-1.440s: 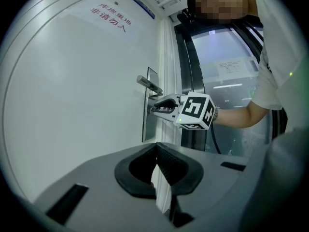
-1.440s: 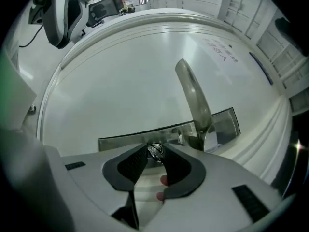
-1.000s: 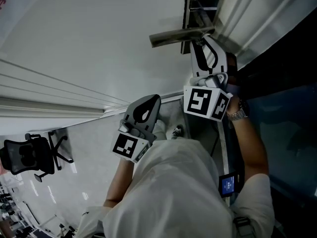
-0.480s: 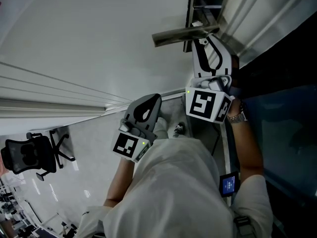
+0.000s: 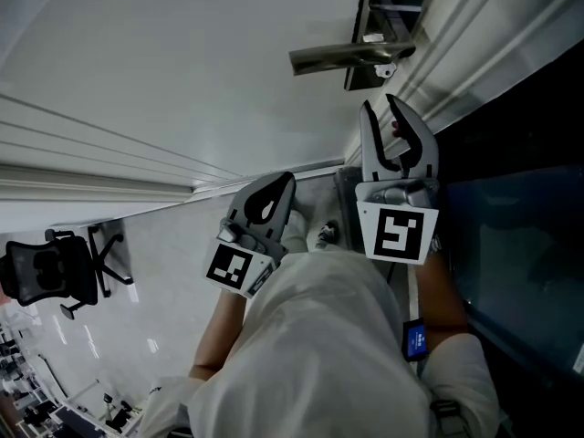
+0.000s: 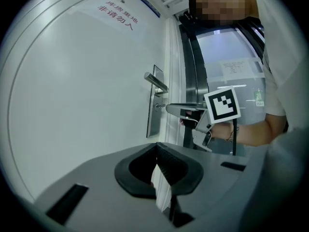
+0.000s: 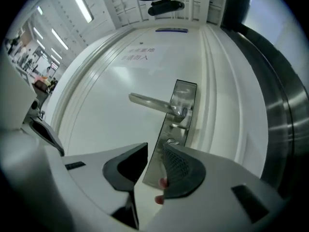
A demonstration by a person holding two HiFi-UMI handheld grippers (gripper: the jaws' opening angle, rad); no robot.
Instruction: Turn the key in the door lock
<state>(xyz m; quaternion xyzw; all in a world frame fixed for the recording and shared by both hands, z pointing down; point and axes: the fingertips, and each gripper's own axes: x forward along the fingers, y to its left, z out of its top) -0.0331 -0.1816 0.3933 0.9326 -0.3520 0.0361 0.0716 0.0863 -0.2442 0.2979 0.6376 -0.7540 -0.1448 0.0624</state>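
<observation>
Where the white door [image 5: 182, 71] meets its dark frame, a metal lock plate [image 7: 182, 105] sits upright with a lever handle [image 7: 152, 102] reaching across the door face.

Item, key [image 6: 159, 105]: a small stub standing out of the lock plate just under the handle. It is too small to make out its shape or which way it is turned. Nothing touches it.

Item, right hand-held gripper [image 7: 154, 150]: it points about level at the lock plate. Its jaws stand apart with nothing between them, and the plate and the round lock [image 7: 170, 141] show through the gap. In the head view it sits below the handle and clear of the door. Its marker cube [image 5: 397, 234] faces the camera. Two small red spots [image 7: 161, 181] show by the right-hand pad, and what they are cannot be told.

Item, left hand-held gripper [image 6: 157, 150]: its jaws meet at the tips. It is held back from the door, lower and to the left of the right one, with its own marker cube [image 5: 232, 268] at the rear.

Item, person: a pale shirt [image 5: 319, 354] fills the lower middle of the head view, and a blue badge [image 5: 415, 339] hangs at the right side.

Item, office chair [image 5: 46, 276]: black, on the pale floor [image 5: 155, 245], well apart from the door.

Item, notice [image 6: 116, 17]: red print, fixed high on the door.
</observation>
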